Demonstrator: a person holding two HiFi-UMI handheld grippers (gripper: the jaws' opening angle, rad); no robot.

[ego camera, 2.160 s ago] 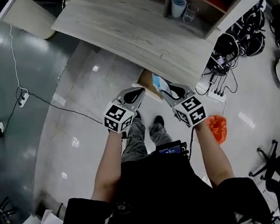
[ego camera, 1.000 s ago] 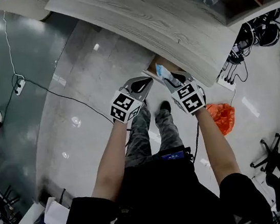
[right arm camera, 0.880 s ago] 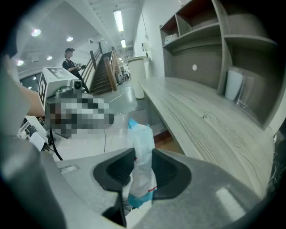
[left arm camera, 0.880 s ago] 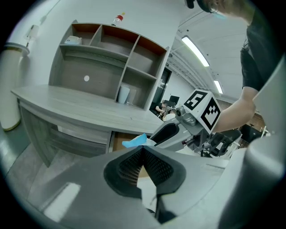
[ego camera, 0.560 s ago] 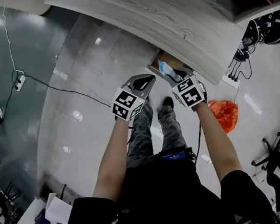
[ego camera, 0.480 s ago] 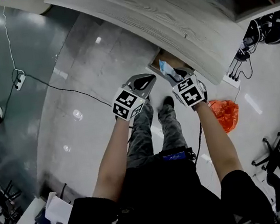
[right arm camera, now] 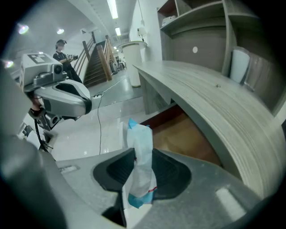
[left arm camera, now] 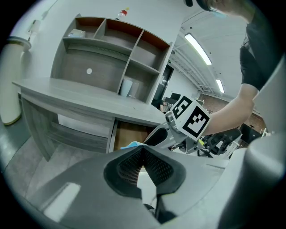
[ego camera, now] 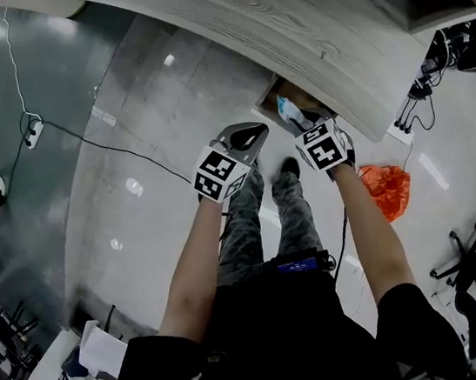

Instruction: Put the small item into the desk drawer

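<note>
Right gripper (ego camera: 307, 129) nearer open drawer (right arm camera: 178, 134), clamping packet (right arm camera: 140, 152) at desk edge (right arm camera: 210, 109); left gripper (left arm camera: 142, 154) closed, empty, alongside.

Glossy grey floor (ego camera: 148, 109), ceiling striplights (left arm camera: 196, 42)

Left bare forearm (ego camera: 196, 256) and right bare forearm (ego camera: 372, 232) reach forward, roughly parallel. Left grey marker-cube gripper (ego camera: 250, 132): jaws pressed together, nothing between. Right grey marker-cube gripper (ego camera: 301, 123), just beside it: jaws clamped on a white-and-blue soft packet (right arm camera: 139, 165) standing between them.
</note>
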